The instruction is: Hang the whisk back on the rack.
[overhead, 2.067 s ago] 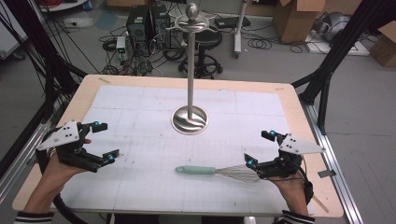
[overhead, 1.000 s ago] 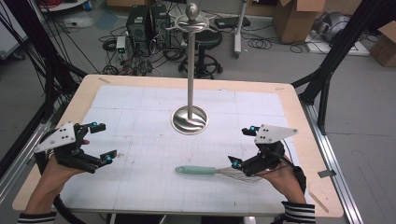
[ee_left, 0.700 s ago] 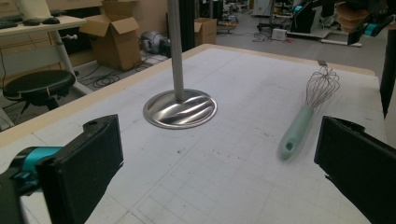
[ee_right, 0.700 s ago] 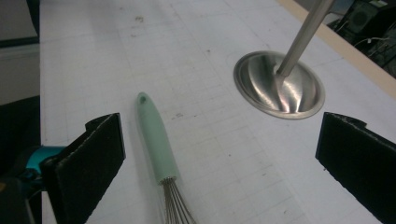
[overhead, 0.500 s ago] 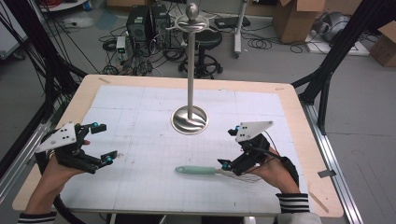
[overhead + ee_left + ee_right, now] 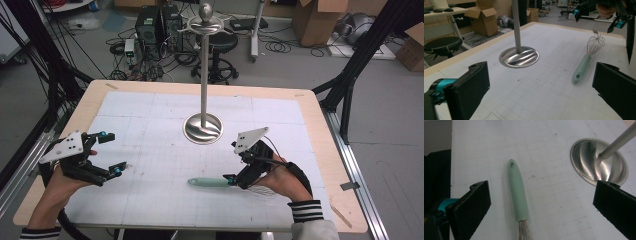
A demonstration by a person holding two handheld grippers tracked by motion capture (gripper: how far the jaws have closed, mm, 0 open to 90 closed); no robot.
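A whisk with a mint-green handle (image 6: pixel 207 182) lies flat near the table's front edge, wires pointing right. My right gripper (image 6: pixel 233 162) hovers just over the place where handle meets wires, open. In the right gripper view the handle (image 6: pixel 517 195) runs up between the two wide-apart jaws of this gripper (image 6: pixel 544 207), touching neither. My left gripper (image 6: pixel 111 153) is held open at the table's left side with nothing in it. Its own view, past the open left gripper (image 6: pixel 541 95), shows the whisk (image 6: pixel 584 65) ahead and the right gripper (image 6: pixel 599 12) beyond.
A steel stand with a round base (image 6: pixel 202 127) and a tall pole (image 6: pixel 204 70) rises from the middle of the white mat (image 6: pixel 150 115), just behind the right gripper. Boxes, cables and a stool lie on the floor beyond the far edge.
The right gripper has moved left from the table's right side and come down over the whisk, jaws still apart. The left gripper and the whisk have stayed put.
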